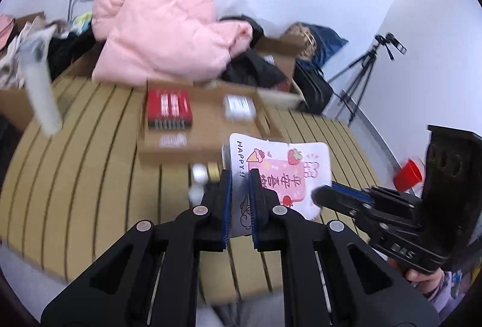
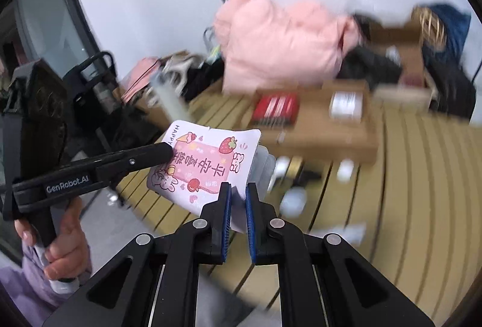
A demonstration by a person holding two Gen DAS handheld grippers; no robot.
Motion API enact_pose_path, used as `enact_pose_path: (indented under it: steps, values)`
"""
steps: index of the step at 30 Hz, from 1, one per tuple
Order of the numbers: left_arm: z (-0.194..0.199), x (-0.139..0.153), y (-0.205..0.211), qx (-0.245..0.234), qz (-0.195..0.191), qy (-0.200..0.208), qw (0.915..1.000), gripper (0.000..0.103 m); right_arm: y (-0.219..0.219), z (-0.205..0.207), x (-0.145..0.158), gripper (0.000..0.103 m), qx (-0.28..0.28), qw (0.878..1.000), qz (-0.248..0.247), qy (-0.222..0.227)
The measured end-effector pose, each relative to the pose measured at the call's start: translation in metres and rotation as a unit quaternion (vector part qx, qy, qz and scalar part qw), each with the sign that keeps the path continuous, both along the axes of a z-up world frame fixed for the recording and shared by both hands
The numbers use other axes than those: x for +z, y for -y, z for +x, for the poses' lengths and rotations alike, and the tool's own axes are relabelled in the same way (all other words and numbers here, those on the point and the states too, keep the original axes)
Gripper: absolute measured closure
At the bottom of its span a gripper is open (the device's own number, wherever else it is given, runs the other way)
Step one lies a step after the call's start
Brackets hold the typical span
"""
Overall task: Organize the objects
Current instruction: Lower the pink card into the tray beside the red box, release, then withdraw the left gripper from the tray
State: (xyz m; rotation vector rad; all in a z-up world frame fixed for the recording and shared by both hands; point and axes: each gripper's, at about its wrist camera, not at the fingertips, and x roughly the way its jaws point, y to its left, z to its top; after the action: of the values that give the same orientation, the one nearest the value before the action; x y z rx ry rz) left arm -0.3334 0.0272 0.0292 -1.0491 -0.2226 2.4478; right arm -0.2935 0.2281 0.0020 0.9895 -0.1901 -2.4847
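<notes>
A white paper card printed with pink cartoon strawberries is pinched at opposite edges by the closed left gripper and right gripper, held above the slatted wooden platform; both grips should be kept level toward the brown cardboard box at 12 o'clock

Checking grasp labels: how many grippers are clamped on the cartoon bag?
2. The left gripper pinches the cartoon bag at one edge; the right gripper pinches its opposite edge, so it hangs between them above the slatted surface.
</notes>
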Motion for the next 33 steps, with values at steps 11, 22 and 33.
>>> enact_pose_path:
  steps: [11, 22, 33]
  values:
    - [-0.182, -0.095, -0.002, 0.061, -0.108, 0.062, 0.9903, 0.096, 0.022, -0.211, -0.077, 0.092, -0.029, 0.993, -0.017, 0.117]
    - [-0.166, -0.114, 0.027, 0.069, -0.141, 0.052, 0.9863, 0.061, 0.051, -0.253, -0.137, 0.09, -0.064, 0.982, 0.059, 0.169]
    - [-0.019, 0.012, 0.046, 0.081, -0.146, -0.041, 0.9851, 0.016, -0.02, -0.134, -0.009, 0.0, -0.103, 0.993, 0.036, 0.053]
